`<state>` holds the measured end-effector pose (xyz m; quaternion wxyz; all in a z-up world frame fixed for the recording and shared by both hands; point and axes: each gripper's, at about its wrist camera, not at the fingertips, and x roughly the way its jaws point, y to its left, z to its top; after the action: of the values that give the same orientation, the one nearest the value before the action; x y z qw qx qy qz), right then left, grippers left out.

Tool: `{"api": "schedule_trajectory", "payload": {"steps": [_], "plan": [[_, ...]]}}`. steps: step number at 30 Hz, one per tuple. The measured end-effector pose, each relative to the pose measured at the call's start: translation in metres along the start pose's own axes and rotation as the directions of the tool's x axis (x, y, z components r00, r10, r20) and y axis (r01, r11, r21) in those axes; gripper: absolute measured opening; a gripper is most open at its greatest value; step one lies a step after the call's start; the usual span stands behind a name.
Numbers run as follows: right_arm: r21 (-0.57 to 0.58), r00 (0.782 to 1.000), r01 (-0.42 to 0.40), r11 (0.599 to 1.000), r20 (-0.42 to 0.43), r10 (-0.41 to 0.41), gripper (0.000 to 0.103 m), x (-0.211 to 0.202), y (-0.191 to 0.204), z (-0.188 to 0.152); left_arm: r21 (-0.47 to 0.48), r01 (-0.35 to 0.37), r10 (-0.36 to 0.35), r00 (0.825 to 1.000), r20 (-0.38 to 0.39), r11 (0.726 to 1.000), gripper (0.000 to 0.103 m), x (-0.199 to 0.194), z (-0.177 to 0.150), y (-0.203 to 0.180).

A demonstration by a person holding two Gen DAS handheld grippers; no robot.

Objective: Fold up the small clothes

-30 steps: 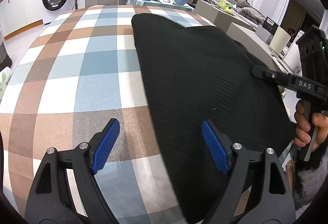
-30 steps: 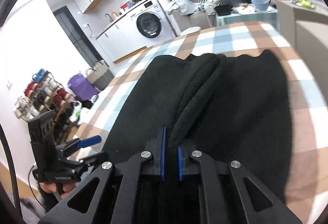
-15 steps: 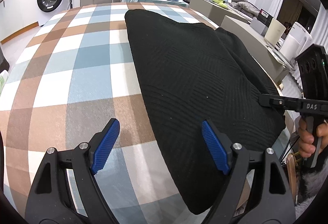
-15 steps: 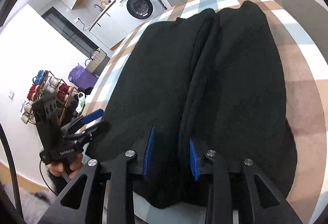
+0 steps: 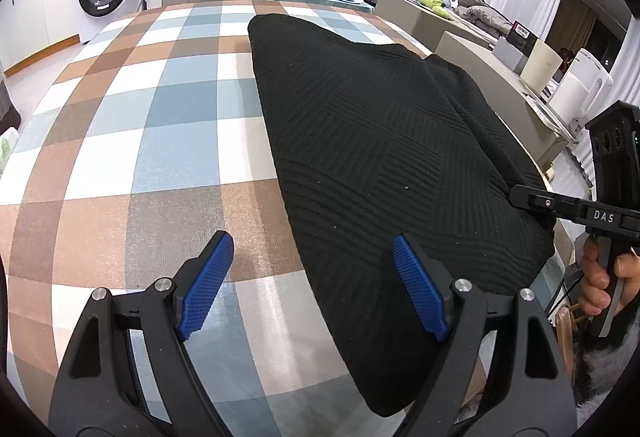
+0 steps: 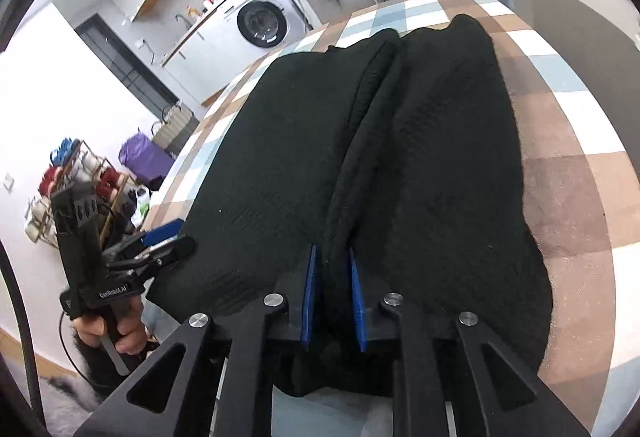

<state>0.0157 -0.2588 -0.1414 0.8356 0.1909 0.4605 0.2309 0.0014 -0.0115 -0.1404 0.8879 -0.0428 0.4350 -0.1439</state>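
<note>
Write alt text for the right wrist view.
The right gripper is closing its blue pads around a raised ridge of a black knit garment spread on a checked tablecloth. At left, a hand holds the left gripper beside the garment's edge; a washing machine stands behind.

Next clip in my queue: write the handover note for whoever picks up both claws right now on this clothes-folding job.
Left claw: open, nothing between its pads, poised over the near edge of the black knit garment where it meets the checked tablecloth.
Right claw: jaws closing around a raised ridge of the same garment at its near end; the fabric sits between the blue pads.
Garment: lies lengthwise on the cloth, a long crease running down its middle, near end hanging at the table edge.
Done: laid out, apparently one lengthwise fold in.
Left: probably finish the grip, fold again, flatten the result.
</note>
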Motion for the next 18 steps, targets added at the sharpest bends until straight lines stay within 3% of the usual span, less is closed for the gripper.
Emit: {"api": "schedule_trajectory", "payload": {"steps": [4,6,10,14,18], "plan": [[-0.007,1.000,0.006,1.000,0.004,-0.006,0.020,-0.003,-0.001,-0.002,0.005,-0.012,0.012,1.000,0.000,1.000,0.080,0.000,0.001,-0.002],[-0.015,1.000,0.022,1.000,0.015,-0.022,0.026,-0.008,0.001,-0.001,0.008,-0.013,0.013,1.000,-0.002,1.000,0.080,0.000,0.001,-0.003],[-0.042,0.982,0.164,0.986,0.102,-0.159,0.043,-0.027,0.001,0.003,0.007,-0.006,0.006,1.000,-0.003,1.000,0.080,0.002,0.003,-0.005],[-0.011,0.961,0.244,0.970,0.140,-0.240,0.048,-0.043,-0.015,0.005,-0.016,0.012,-0.012,1.000,-0.010,1.000,0.080,0.009,0.008,-0.006],[0.024,0.962,0.247,0.969,0.111,-0.249,0.048,-0.038,-0.030,0.004,-0.019,0.031,-0.032,0.999,-0.027,0.999,0.080,0.023,0.020,-0.009]]}}
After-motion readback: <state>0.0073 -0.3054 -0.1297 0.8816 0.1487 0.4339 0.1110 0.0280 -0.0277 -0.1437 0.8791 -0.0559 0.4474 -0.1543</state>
